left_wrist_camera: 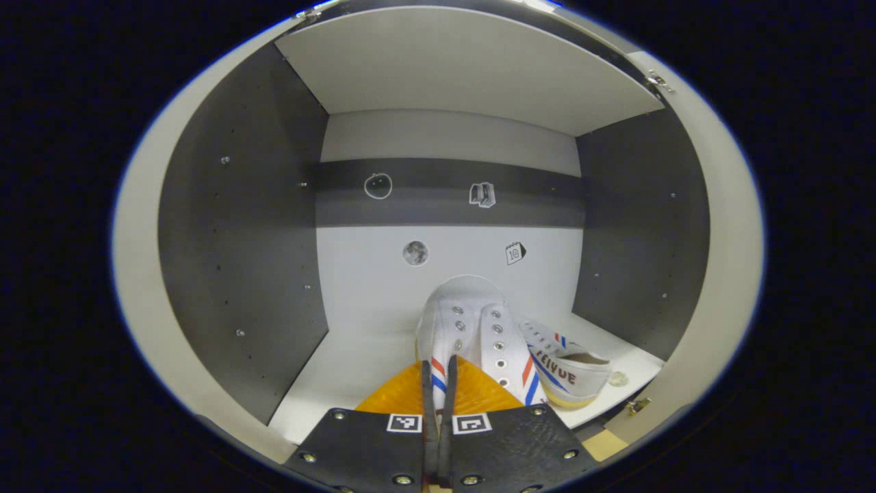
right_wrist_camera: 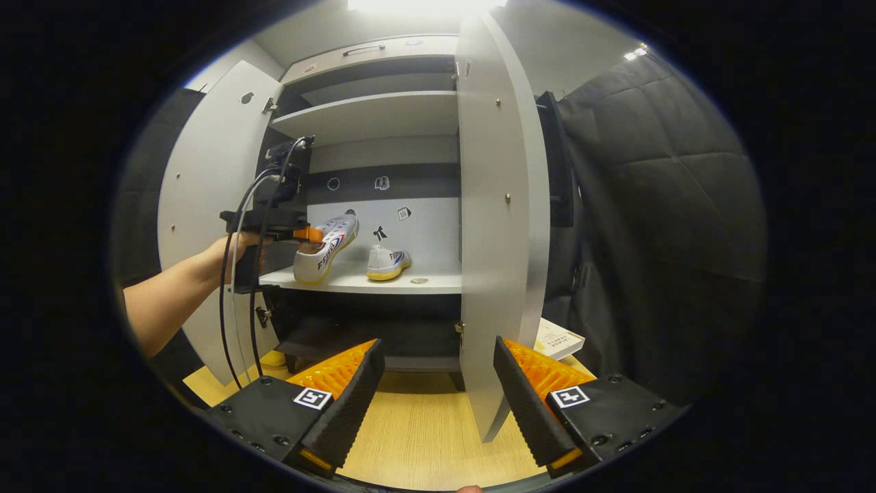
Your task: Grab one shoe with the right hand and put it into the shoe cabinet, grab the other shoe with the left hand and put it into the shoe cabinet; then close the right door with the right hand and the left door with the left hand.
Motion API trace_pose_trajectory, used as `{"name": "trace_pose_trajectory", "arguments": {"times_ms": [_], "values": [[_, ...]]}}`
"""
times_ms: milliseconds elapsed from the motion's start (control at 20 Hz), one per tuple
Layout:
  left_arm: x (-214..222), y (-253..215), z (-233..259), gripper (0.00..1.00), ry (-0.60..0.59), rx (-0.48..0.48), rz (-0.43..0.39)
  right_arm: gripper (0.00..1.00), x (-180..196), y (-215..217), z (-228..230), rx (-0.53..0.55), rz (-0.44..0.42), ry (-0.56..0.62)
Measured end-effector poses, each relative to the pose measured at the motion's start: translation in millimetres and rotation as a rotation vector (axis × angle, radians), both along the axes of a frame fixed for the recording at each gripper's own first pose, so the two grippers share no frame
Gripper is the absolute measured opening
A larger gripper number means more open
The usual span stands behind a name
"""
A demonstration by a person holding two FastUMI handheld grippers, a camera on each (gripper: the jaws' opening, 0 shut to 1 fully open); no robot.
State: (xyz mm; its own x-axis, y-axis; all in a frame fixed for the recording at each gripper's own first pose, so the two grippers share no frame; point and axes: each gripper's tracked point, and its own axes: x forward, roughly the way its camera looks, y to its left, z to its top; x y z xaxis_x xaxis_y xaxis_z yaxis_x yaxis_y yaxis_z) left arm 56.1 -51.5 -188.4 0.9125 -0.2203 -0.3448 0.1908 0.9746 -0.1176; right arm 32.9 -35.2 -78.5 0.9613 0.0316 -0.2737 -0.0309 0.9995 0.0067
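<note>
Inside the shoe cabinet (left_wrist_camera: 356, 370), our left gripper (left_wrist_camera: 438, 383) pinches one shoe (left_wrist_camera: 465, 329) (heel aloft); released now, it may topple onto the other shoe (left_wrist_camera: 568, 373) just right of it. Our right gripper (right_wrist_camera: 438, 383) hangs spread.

left gripper view close inside the shoe cabinet (left_wrist_camera: 445, 137), right gripper view farther back facing it, sharing its shelf (right_wrist_camera: 383, 281)

Both shoes (right_wrist_camera: 327, 248) (right_wrist_camera: 387, 263) on cabinet shelf (right_wrist_camera: 424, 281)

White cabinet shelf (right_wrist_camera: 383, 281), one shoe (right_wrist_camera: 387, 263) resting on it, small coin (right_wrist_camera: 418, 280) beside
</note>
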Motion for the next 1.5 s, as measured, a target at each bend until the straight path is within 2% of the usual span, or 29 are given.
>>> {"name": "trace_pose_trajectory", "arguments": {"times_ms": [500, 650, 700, 750, 1000, 1200, 1450, 1500], "values": [[1.0, -2.0, -11.2, 0.00, 0.137, -0.015, 0.012, 1.00, 1.4, 1.3, -3.7, -0.014, -0.019, 0.015], [0.7, -1.8, -15.9, 0.05, 0.140, -0.010, 0.015, 1.00, 1.4, 2.9, -2.9, -0.012, -0.007, 0.011], [-0.4, 0.0, -10.5, 0.11, 0.125, -0.010, 0.021, 1.00, 1.3, 3.4, -1.7, -0.012, -0.002, 0.007], [6.0, 12.6, 0.4, 0.17, 0.079, 0.022, 0.068, 1.00, 1.5, 4.3, -1.2, -0.011, 0.005, 0.003], [-21.5, 9.4, 39.2, 0.96, -0.004, 0.077, 0.061, 1.00, -2.5, 8.0, 5.5, 0.001, 0.041, -0.015], [-78.5, -0.1, 89.4, 0.97, -0.101, 0.080, 0.048, 1.00, -8.6, 3.0, 22.0, 0.010, 0.084, -0.050], [-168.6, 7.8, 157.5, 0.97, -0.223, 0.073, 0.073, 1.00, -18.5, -0.5, 30.9, 0.032, 0.164, -0.076], [-184.9, 12.6, 166.6, 0.97, -0.237, 0.079, 0.080, 0.97, -20.7, 0.4, 32.7, 0.039, 0.181, -0.076]]}}
